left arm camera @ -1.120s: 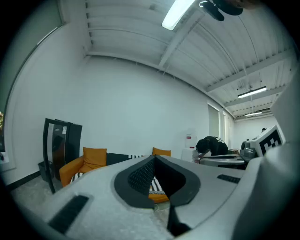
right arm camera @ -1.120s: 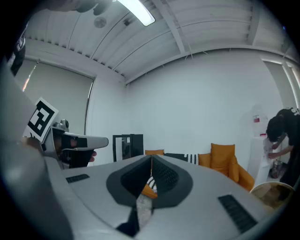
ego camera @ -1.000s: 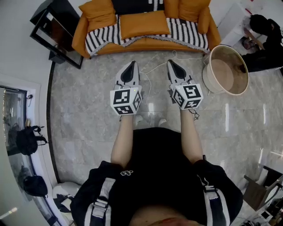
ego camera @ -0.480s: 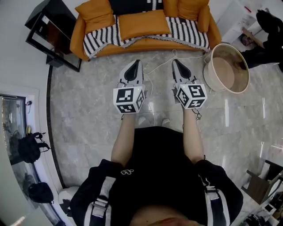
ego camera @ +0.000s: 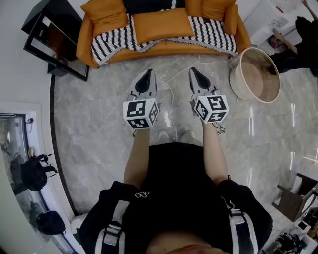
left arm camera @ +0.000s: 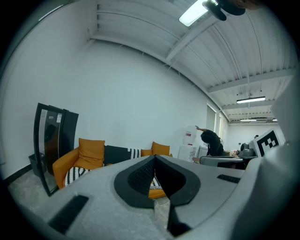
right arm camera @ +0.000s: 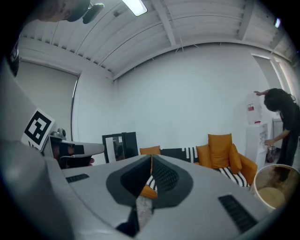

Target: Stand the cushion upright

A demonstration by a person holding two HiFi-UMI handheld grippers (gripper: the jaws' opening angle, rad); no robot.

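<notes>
Lying flat on the seat of the orange sofa (ego camera: 169, 48), the cushion (ego camera: 161, 25) has its broad face up. Its long axis runs side to side along the sofa, and it rests on a black-and-white striped throw (ego camera: 211, 32). Other orange cushions (ego camera: 103, 14) lean against the backrest at both ends. The 2 tools, left tool (ego camera: 148, 72) and right tool (ego camera: 193, 71), are clenched on nothing. They hang side by side over the marble floor (ego camera: 99, 124), pointing toward the sofa, well apart from the cushion.

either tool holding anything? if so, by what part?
Nothing held. Left tool and right tool are both shut and empty, short of the sofa, where the cushion lies flat.
</notes>
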